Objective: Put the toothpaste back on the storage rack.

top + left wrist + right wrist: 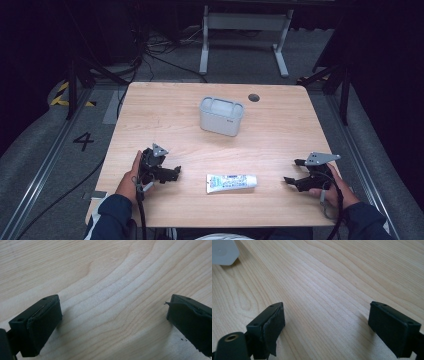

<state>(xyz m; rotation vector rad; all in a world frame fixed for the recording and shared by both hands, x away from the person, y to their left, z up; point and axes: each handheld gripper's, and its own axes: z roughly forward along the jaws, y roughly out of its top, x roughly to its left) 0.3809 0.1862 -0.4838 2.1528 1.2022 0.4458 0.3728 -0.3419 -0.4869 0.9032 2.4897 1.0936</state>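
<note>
while both hands rest low at the near edge of the wooden table (280, 125), the toothpaste tube (231, 182) lies flat between the left gripper (172, 173) and right gripper (295, 176), both spread wide and empty; a grey container (221, 116) stands farther back.

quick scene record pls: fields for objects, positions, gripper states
surface: wooden table
tube: toothpaste tube, lying flat at the near edge, between the two grippers, untouched
container: grey box, upright, centre-far
left hand-held gripper: open, nothing between the jaws, left of the tube
right hand-held gripper: open, nothing between the jaws, right of the tube
</note>
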